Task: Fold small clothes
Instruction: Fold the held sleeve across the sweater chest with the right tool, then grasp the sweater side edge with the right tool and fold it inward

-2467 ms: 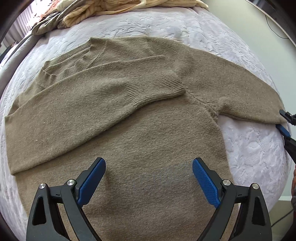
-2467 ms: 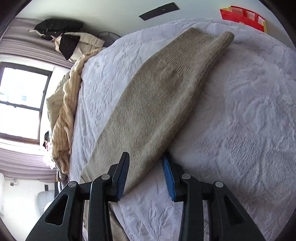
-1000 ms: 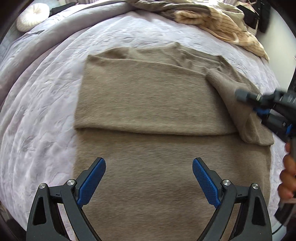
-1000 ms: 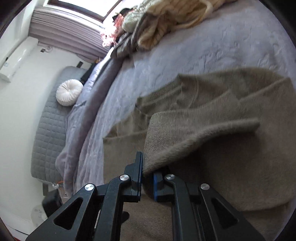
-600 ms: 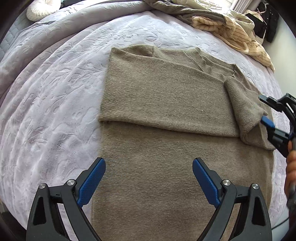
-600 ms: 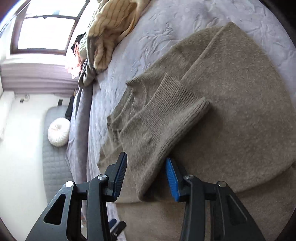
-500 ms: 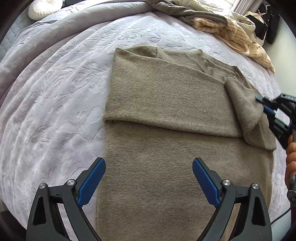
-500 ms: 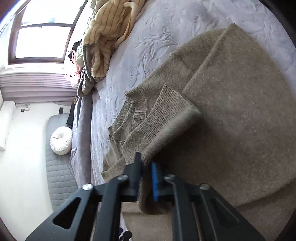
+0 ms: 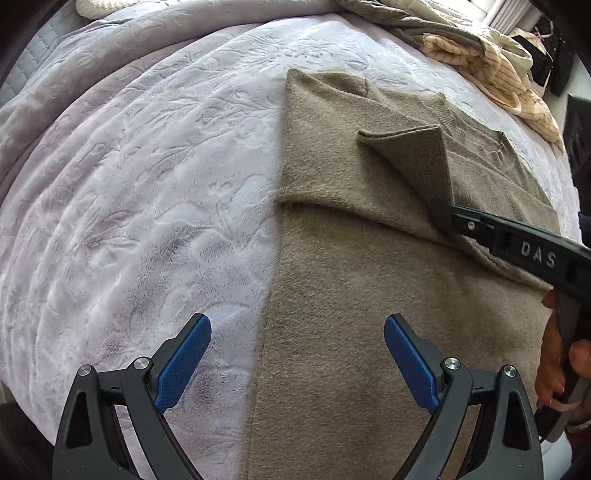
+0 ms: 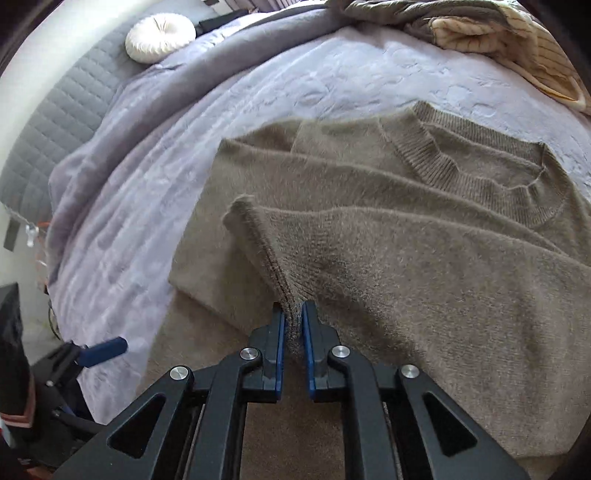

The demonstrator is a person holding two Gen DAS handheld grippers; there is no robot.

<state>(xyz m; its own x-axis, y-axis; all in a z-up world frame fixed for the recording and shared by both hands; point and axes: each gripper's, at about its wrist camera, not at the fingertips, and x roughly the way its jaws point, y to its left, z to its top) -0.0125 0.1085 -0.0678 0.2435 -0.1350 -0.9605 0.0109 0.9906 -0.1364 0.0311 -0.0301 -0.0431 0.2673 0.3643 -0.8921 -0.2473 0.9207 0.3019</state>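
A taupe knit sweater [image 9: 351, 280] lies flat on the bed, one sleeve folded across its chest. My right gripper [image 10: 293, 325] is shut on the ribbed cuff [image 10: 258, 236] of the other sleeve and holds it over the chest; the sleeve [image 9: 417, 158] stands up as a raised flap in the left wrist view, where the right gripper [image 9: 448, 208] comes in from the right. My left gripper [image 9: 297, 354] is open and empty, above the sweater's lower left edge. The ribbed collar [image 10: 443, 162] lies at the far side.
The lilac embossed bedspread [image 9: 140, 192] spreads to the left. A heap of cream striped and grey clothes [image 9: 480, 48] lies at the far right. A round white cushion [image 10: 160, 33] sits by the grey quilted headboard [image 10: 55, 122].
My right gripper shut on the second sleeve's cuff and carried it leftward across the sweater's chest. My left gripper shifted left toward the sweater's left edge, staying open.
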